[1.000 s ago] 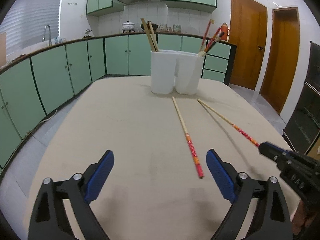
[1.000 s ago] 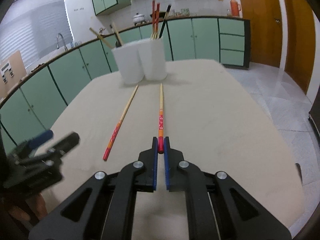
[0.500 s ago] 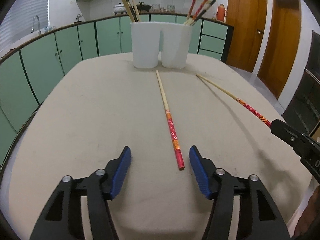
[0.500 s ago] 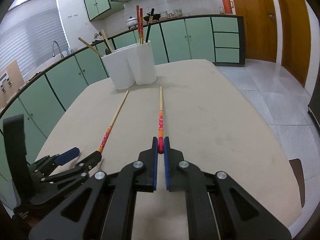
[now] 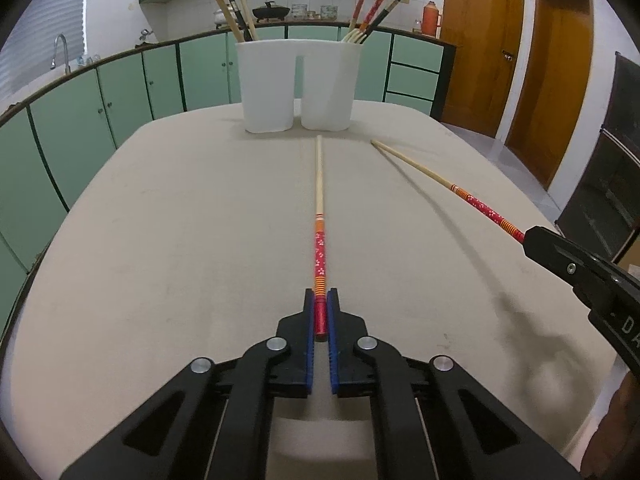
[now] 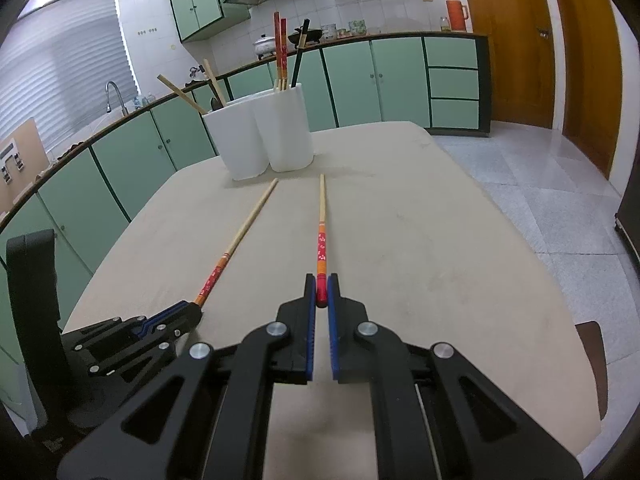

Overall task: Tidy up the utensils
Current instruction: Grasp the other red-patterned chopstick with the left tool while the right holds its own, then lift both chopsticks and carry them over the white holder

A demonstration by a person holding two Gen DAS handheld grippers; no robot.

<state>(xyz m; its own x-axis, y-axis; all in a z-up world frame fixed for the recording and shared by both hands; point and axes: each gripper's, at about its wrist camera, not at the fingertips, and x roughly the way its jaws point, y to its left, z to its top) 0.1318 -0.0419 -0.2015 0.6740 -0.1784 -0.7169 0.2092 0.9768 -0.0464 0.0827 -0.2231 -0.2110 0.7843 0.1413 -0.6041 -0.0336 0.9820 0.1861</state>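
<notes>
Two long wooden chopsticks with red patterned handles are on the beige table. My left gripper (image 5: 320, 312) is shut on the red end of one chopstick (image 5: 319, 200), which points at a white two-part utensil holder (image 5: 298, 84). My right gripper (image 6: 321, 292) is shut on the red end of the other chopstick (image 6: 321, 216), held slightly above the table. In the left wrist view the right gripper (image 5: 532, 240) and its chopstick (image 5: 440, 180) show at the right. In the right wrist view the left gripper (image 6: 188, 312) and its chopstick (image 6: 244, 232) show at the left. The holder (image 6: 264, 136) holds several chopsticks.
The beige table (image 5: 180, 220) has rounded edges. Green kitchen cabinets (image 5: 120, 88) run along the left and back. Wooden doors (image 5: 480, 48) stand at the right. A tiled floor (image 6: 540, 200) lies right of the table.
My left gripper moved forward and closed on the red end of the chopstick that lay between its open fingers. My right gripper stays shut on its chopstick.
</notes>
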